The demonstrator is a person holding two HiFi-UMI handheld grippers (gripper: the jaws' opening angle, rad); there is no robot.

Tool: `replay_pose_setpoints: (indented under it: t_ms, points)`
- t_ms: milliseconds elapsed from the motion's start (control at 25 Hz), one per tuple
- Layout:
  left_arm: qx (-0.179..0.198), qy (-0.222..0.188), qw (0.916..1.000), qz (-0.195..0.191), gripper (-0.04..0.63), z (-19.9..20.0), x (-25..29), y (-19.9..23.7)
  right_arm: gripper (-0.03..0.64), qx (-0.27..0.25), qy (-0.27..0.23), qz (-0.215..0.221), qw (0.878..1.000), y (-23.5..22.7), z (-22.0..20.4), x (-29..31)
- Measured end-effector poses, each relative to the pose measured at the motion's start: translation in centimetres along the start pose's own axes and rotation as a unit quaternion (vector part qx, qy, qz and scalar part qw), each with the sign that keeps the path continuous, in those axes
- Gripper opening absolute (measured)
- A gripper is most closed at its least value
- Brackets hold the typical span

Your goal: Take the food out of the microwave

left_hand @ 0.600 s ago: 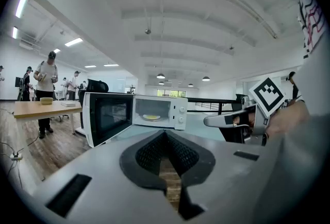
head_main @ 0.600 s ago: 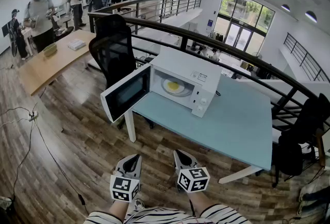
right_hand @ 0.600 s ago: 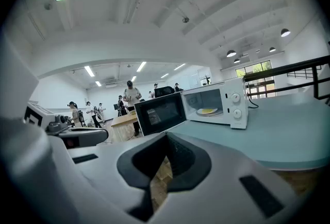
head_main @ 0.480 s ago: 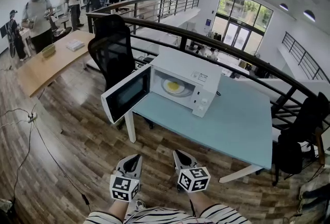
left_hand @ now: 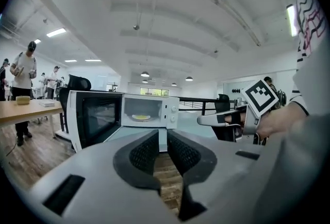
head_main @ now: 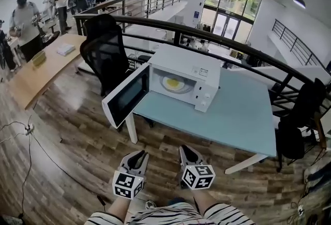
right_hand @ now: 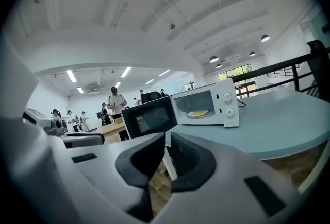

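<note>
Food point(head_main: 174, 84), a yellow portion on a pale plate point(head_main: 166, 87), lies inside the cavity of the white microwave point(head_main: 192, 61), untouched and well back from the opening. The microwave stands on the pale blue bench point(head_main: 243, 120), toward the bench's far left corner. Its door point(head_main: 125, 95) is swung fully open to the left and overhangs the bench edge, so access to the cavity is unobstructed. The left hand-held gripper point(head_main: 138, 155) and the right hand-held gripper point(head_main: 184, 151) are held side by side, low and close to the person's body, above the wooden floor point(head_main: 77, 131) and well apart from the bench. Each has its jaws pressed together with nothing between them, and both point toward the microwave. Assessment: the door-opening step appears complete and the task is at the approach stage, with no reach into the cavity begun. The next move is judged to call for closing the gap to the bench and spreading the jaws of one hand-held gripper. That gripper would then enter the cavity level, clear of the door, and take the plate by its near rim. The plate will likely need to be kept flat on withdrawal so the food does not slide.
</note>
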State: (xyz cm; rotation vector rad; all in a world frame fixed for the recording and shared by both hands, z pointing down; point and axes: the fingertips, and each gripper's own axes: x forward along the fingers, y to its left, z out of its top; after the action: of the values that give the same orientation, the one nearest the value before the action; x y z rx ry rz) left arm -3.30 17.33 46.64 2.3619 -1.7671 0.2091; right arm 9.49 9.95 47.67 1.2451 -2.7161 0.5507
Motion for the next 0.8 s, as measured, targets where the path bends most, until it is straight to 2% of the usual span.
replay_pose_setpoints:
  t_ms: [360,440,520,600,680,800]
  points:
    - [0.005,-0.006,0.9994,-0.033,0.026,0.9,2.4,1.9,0.032,0.016,-0.013,-0.026,0.999,-0.8,0.2,1.7]
    - [-0.001,-0.004,0.9994,-0.034,0.049,0.9,3.3,2.3,0.037,0.018,-0.014,-0.027,0.999,-1.1,0.4,2.3]
    - [-0.007,0.001,0.9992,-0.038,0.147,0.8,4.3,2.6,0.072,0.021,-0.011,-0.025,0.999,-1.6,0.4,3.1]
    - [-0.009,0.003,0.9992,-0.038,0.147,0.8,5.4,3.0,0.124,0.024,-0.007,-0.025,0.999,-2.2,0.5,4.1]
    - [-0.012,0.005,0.9992,-0.037,0.147,0.9,6.7,3.6,0.130,0.025,-0.003,-0.025,0.999,-3.0,0.7,5.3]
    - [-0.016,0.011,0.9991,-0.037,0.147,1.1,9.0,4.5,0.183,0.030,0.002,-0.026,0.999,-4.2,1.3,7.2]
